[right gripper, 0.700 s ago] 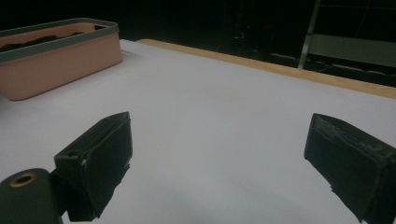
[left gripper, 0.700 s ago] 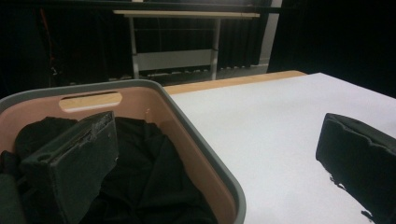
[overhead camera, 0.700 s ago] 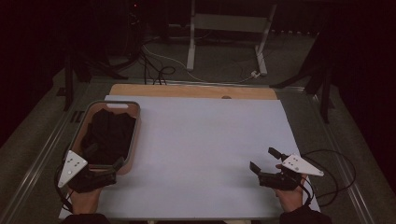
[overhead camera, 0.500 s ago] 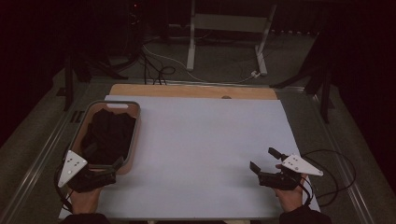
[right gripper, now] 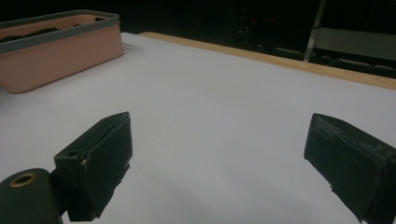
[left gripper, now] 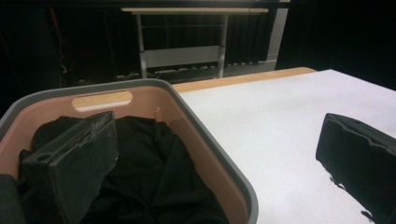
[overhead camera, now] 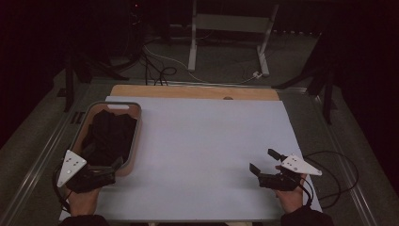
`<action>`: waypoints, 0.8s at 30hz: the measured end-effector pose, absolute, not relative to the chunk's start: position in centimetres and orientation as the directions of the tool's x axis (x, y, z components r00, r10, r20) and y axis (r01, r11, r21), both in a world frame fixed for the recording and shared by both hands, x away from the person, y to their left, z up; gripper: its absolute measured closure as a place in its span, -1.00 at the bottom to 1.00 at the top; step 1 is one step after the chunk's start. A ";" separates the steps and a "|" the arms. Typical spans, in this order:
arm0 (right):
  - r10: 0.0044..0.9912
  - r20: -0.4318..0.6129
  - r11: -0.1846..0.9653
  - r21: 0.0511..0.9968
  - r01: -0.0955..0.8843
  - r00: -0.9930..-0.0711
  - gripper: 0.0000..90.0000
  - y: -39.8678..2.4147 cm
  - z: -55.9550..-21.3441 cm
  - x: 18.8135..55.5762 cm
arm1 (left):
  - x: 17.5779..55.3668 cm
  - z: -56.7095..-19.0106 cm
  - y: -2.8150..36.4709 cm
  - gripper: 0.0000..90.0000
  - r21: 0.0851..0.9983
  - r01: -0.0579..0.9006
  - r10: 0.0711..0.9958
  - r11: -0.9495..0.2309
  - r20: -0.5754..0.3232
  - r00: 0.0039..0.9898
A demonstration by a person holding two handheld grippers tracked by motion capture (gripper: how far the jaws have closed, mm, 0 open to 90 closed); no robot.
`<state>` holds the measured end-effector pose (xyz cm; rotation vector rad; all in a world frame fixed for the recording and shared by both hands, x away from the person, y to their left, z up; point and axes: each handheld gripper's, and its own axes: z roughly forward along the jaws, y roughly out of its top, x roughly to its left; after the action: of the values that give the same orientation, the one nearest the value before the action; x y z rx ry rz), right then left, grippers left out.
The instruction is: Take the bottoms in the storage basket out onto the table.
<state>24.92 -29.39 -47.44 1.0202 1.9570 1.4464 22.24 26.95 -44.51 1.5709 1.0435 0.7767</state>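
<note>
- The left gripper [overhead camera: 110, 172] is hovering at the near end of the pink plastic basket with the grey rim [overhead camera: 137, 123]; its jaws are standing wide apart, one over the basket, one over the white table sheet [overhead camera: 207, 141]
- A crumpled black cloth [left gripper: 154, 168] is lying inside the basket, ungripped
- The right gripper [overhead camera: 264, 162] is resting near the table's near right corner, well apart from the basket; its jaws are gaping with nothing between them

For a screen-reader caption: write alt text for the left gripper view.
Open left tongs straddle the near rim of a pink, grey-rimmed bin holding dark cloth; one jaw is over the cloth, one over the white tabletop.
</note>
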 end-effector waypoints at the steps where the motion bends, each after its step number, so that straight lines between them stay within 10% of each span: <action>1: 0.802 0.044 0.152 0.950 0.274 -0.596 -0.83 -29.4 -47.4 24.9 | 22.2 -44.4 26.9 -1.00 0.969 0.234 0.913 -0.075 -0.028 0.407; 24: 0.825 0.038 0.144 0.951 0.275 -0.564 -0.83 -29.5 -47.6 24.1 | 23.7 -43.3 28.1 -1.00 0.968 0.245 0.924 -0.060 -0.039 0.381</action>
<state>24.05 -29.50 -47.58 1.0488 1.9214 1.4276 23.66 28.07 -43.27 1.5595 1.0789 0.7869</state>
